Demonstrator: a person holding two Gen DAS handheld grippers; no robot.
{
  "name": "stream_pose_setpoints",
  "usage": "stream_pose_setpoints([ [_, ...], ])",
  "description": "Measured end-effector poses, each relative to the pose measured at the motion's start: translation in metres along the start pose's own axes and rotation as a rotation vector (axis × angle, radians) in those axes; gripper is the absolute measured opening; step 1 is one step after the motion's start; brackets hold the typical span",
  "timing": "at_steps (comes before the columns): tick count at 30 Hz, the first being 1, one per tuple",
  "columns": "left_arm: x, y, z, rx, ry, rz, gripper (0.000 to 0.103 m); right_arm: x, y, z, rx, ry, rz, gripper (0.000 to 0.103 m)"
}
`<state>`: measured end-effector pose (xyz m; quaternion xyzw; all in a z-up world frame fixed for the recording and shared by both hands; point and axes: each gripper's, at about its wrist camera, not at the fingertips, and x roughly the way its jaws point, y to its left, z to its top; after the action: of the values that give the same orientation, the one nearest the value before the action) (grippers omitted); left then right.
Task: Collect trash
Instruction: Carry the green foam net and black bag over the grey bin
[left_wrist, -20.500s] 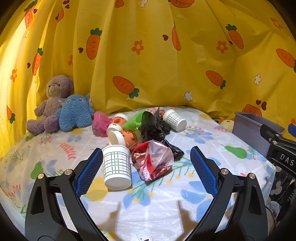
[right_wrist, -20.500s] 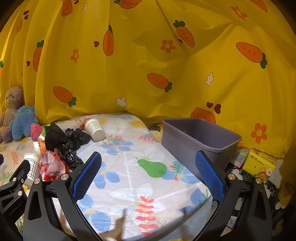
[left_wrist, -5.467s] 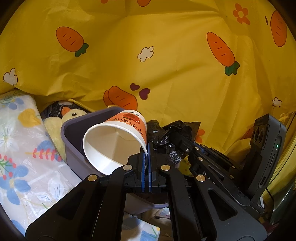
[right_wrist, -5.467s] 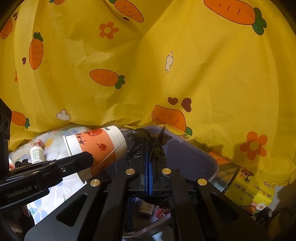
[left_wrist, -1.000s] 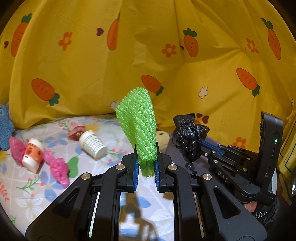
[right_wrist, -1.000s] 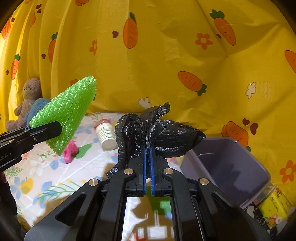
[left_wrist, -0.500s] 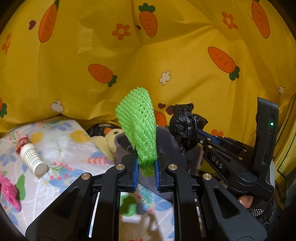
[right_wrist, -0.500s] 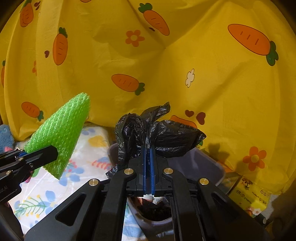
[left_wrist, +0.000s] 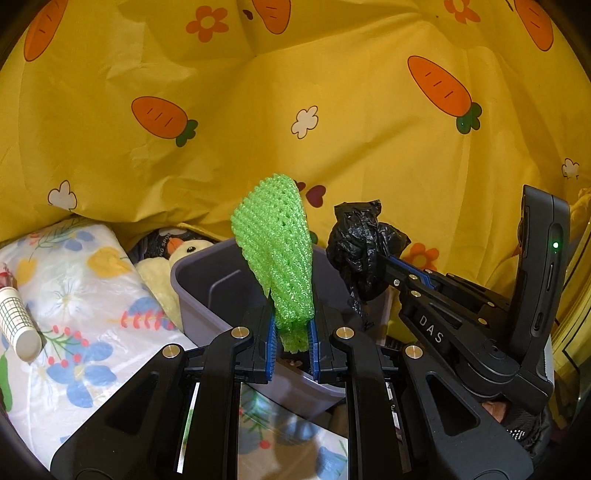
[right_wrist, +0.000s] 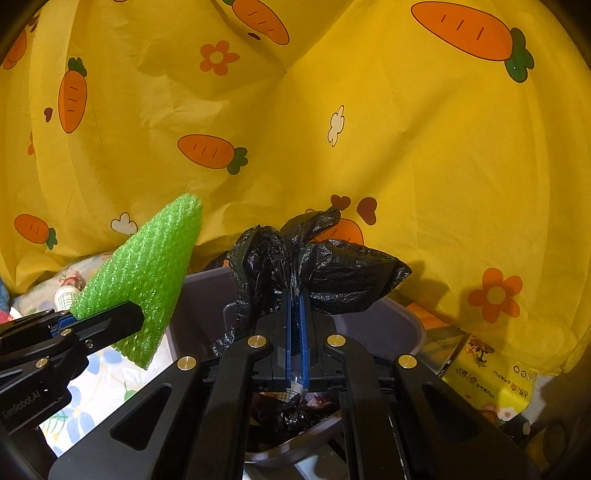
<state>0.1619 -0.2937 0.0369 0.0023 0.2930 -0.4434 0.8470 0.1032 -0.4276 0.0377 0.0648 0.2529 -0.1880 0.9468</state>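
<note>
Trash in hand on both sides: the left gripper (left_wrist: 291, 343) has its blue pads pinched onto the lower end of a green foam fruit net (left_wrist: 279, 251), which stands up from the jaws and leans slightly left; the net's bottom tip pokes out below the pads. The right gripper (right_wrist: 294, 332) has its jaws nearly together, clamped on a crumpled black plastic bag (right_wrist: 317, 266); bag folds bulge out to both sides above the pads and one tail hangs down on the left. Both loads sit over or just in front of the grey plastic bin (left_wrist: 207, 291), whose near rim and much of its interior are blocked by the gripper bodies in both views. In the right wrist view only a sliver of the bin's contents shows below the jaws: dark crumpled plastic and a bit of something pale, not identifiable. Bin stands just off the edge of the floral tablecloth (left_wrist: 92, 295). A gridded paper cup (left_wrist: 18, 325) lies on its side at the left edge of the cloth, partly cut off by the frame. A yellow plush duck (left_wrist: 162, 273) is wedged between cloth and bin, mostly hidden. Carrot-print yellow curtain (left_wrist: 332, 110) fills the background. A yellow tissue pack (right_wrist: 491, 380) lies right of the bin; its print is unreadable.
</note>
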Motion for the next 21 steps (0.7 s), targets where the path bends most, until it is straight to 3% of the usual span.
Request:
stream_pose_setpoints([
  [21,0.019,0.001,-0.001,-0.014,0.035,-0.024,0.013,0.007,-0.005,-0.003,0.004,0.015,-0.007,0.005],
])
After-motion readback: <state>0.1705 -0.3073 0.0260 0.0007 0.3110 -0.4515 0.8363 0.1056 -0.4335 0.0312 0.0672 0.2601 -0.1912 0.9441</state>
